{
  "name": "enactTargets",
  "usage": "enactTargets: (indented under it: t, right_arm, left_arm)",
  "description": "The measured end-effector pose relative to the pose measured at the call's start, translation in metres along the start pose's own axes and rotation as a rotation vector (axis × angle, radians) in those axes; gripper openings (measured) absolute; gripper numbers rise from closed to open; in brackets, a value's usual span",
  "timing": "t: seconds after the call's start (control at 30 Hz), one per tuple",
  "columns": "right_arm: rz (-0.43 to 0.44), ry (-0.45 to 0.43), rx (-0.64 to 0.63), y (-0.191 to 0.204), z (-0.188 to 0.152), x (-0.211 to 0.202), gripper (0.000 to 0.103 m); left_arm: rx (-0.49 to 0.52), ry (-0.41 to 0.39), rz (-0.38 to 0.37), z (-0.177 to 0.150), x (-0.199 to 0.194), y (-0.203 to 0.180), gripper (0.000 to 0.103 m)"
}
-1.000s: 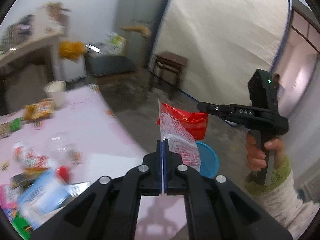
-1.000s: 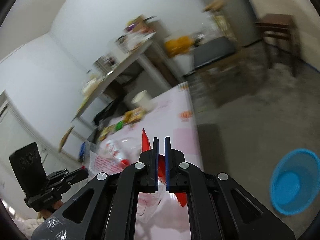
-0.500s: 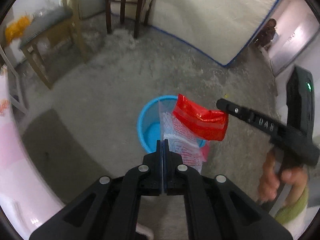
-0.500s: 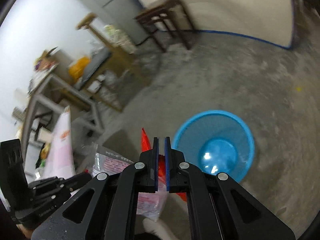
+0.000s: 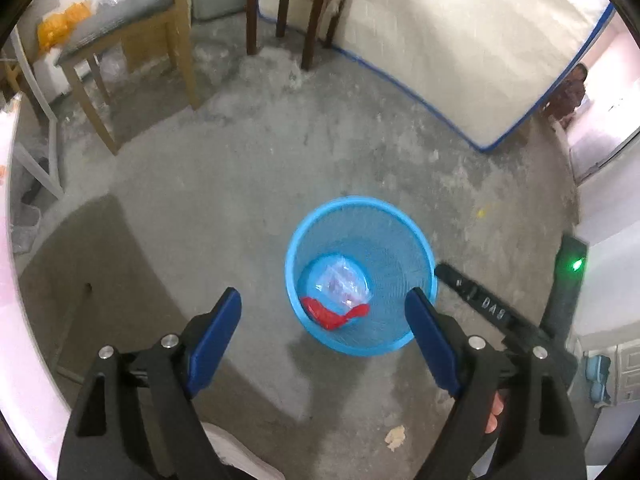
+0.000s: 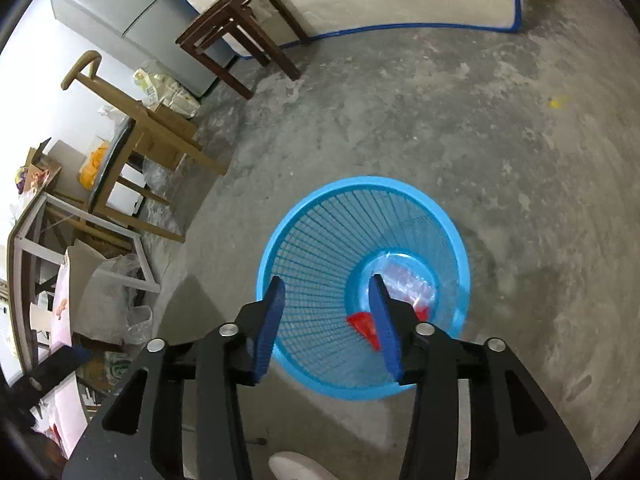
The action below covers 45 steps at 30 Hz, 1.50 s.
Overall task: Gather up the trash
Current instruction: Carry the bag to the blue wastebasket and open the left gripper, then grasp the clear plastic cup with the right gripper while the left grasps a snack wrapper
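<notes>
A blue mesh waste basket (image 5: 400,240) stands on the concrete floor; it also shows in the right wrist view (image 6: 304,232). At its bottom lie a clear printed wrapper (image 5: 340,282) and a red wrapper (image 5: 328,314), which also show in the right wrist view as the clear wrapper (image 6: 408,278) and the red wrapper (image 6: 360,325). My left gripper (image 5: 326,314) is open and empty above the basket's near side. My right gripper (image 6: 326,300) is open and empty over the basket's mouth.
A dark wooden stool (image 5: 298,4) and a light wooden chair (image 5: 132,40) stand at the back. A blue-edged mattress (image 5: 460,40) leans on the wall. The pink-clothed table edge (image 5: 16,320) is at the left. A grey fridge (image 6: 132,12) stands far left.
Both grippers have opened. The clear wrapper and the red wrapper have left the fingers and dropped into the blue basket. Both views have swung from the table down to the basket.
</notes>
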State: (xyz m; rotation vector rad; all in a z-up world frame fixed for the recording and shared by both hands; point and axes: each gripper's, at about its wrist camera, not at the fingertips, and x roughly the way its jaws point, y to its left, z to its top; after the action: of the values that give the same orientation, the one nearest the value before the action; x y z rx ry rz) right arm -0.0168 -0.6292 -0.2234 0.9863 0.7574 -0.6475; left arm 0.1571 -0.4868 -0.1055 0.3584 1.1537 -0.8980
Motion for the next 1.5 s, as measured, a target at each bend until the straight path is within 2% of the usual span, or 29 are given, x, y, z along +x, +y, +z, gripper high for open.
enactTargets:
  t: [0.17,0.23,0.3,0.37,0.43,0.53,0.6,0.73,0.83,0.87,0.93,0.97,1.0,1.07,1.13,1.23,1.27,1.43,1.5]
  right_arm:
    - [-0.008,-0.027,-0.101,0.015,-0.019,-0.033,0.067]
    - [-0.032,-0.045,-0.165,0.029,-0.026,-0.048,0.082]
    - [-0.068,-0.056,-0.254,0.049,-0.037,-0.064,0.090]
    - [-0.099,-0.053,-0.358,0.074,-0.051,-0.080,0.095]
    - [-0.124,-0.060,-0.445,0.096,-0.064,-0.093,0.095]
    - [-0.169,-0.125,-0.569,0.135,-0.086,-0.120,0.095]
    - [-0.195,-0.179,-0.652,0.165,-0.102,-0.139,0.095]
    - [-0.128,-0.231,-0.801,0.217,-0.129,-0.165,0.095]
    - [0.000,-0.252,-0.887,0.255,-0.149,-0.180,0.095]
    - [0.072,-0.250,-0.909,0.270,-0.155,-0.185,0.095]
    - [0.215,-0.214,-0.929,0.291,-0.163,-0.188,0.095]
    - [0.316,-0.162,-0.931,0.308,-0.168,-0.187,0.095]
    - [0.371,-0.121,-0.925,0.319,-0.170,-0.184,0.095]
    - [0.441,-0.027,-0.907,0.347,-0.176,-0.173,0.095]
    - [0.505,0.096,-0.879,0.378,-0.180,-0.152,0.095]
    - [0.524,0.214,-0.816,0.413,-0.182,-0.124,0.095]
    - [0.537,0.251,-0.808,0.424,-0.183,-0.112,0.095]
    - [0.530,0.406,-0.769,0.460,-0.199,-0.075,0.093]
    - [0.519,0.474,-0.736,0.470,-0.204,-0.061,0.093]
  left_arm:
    - [0.097,-0.109,0.001,-0.017,-0.059,0.003,0.082]
    - [0.151,-0.159,-0.006,-0.036,-0.094,0.005,0.082]
    - [0.173,-0.201,-0.014,-0.053,-0.125,0.013,0.082]
    - [0.151,-0.229,-0.037,-0.070,-0.153,0.027,0.083]
    - [0.099,-0.262,-0.059,-0.090,-0.183,0.049,0.085]
    - [0.047,-0.315,-0.053,-0.114,-0.226,0.081,0.085]
    - [0.005,-0.359,-0.036,-0.133,-0.258,0.106,0.090]
    - [-0.074,-0.474,0.017,-0.171,-0.324,0.158,0.097]
    - [-0.126,-0.577,0.071,-0.203,-0.367,0.201,0.097]
    - [-0.143,-0.605,0.091,-0.213,-0.378,0.213,0.097]
    - [-0.176,-0.644,0.125,-0.236,-0.397,0.244,0.097]
    - [-0.197,-0.651,0.140,-0.246,-0.403,0.257,0.097]
    - [-0.232,-0.655,0.158,-0.257,-0.408,0.275,0.097]
    - [-0.309,-0.634,0.174,-0.270,-0.408,0.305,0.097]
    - [-0.406,-0.599,0.150,-0.283,-0.405,0.337,0.097]
    - [-0.529,-0.569,0.085,-0.297,-0.396,0.376,0.096]
    - [-0.549,-0.574,0.070,-0.300,-0.392,0.385,0.091]
    - [-0.534,-0.540,-0.007,-0.295,-0.377,0.409,0.076]
    - [-0.557,-0.515,-0.035,-0.291,-0.371,0.420,0.069]
